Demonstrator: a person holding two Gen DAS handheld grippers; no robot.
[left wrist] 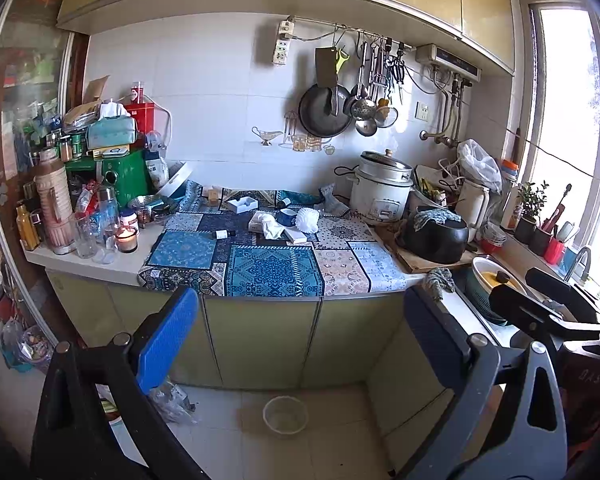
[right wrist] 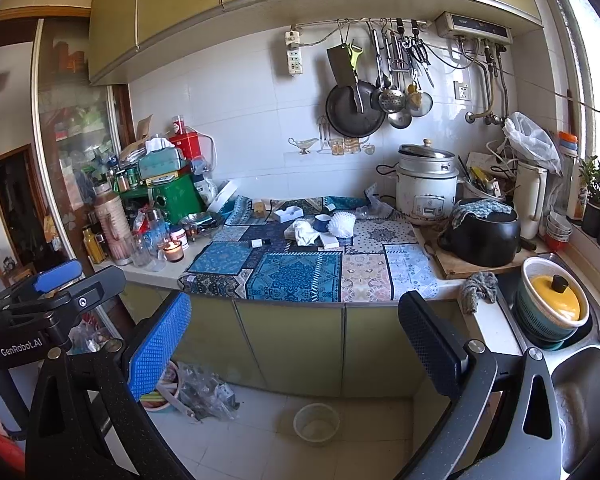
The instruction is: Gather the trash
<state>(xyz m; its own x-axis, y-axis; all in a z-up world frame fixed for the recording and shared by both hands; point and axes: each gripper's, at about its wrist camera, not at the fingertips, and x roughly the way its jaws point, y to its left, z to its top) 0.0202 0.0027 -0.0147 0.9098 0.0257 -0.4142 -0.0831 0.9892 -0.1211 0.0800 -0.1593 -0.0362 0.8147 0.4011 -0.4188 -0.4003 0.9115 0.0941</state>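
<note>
Left wrist view is looking from well back at the bench (left wrist: 100, 264), and the left gripper (left wrist: 300, 344) is hanging with its jaws spread wide and nothing between them, apart from the counter, which reads as a readying pose rather than a reach; the right gripper (right wrist: 296, 348) is doing the same in its own view, jaws wide and empty, held off the front edge so both cameras are taking in the whole patterned cloth (left wrist: 276, 268). The likely trash is sitting toward the middle of that cloth, nearer the back edge than the front: a crumpled tissue (left wrist: 271, 227) is lying against a small flat box (left wrist: 258, 224), a white foam net (left wrist: 307, 220) is resting just beside a blue cup (left wrist: 286, 216), and an open white carton (left wrist: 242, 204) is sitting behind them; whether the cup counts as trash I cannot tell. A clear bin (left wrist: 285, 414) is standing on the floor below the front edge, presumably placed there to catch what is collected; the tissue looks the easiest first pick.
</note>
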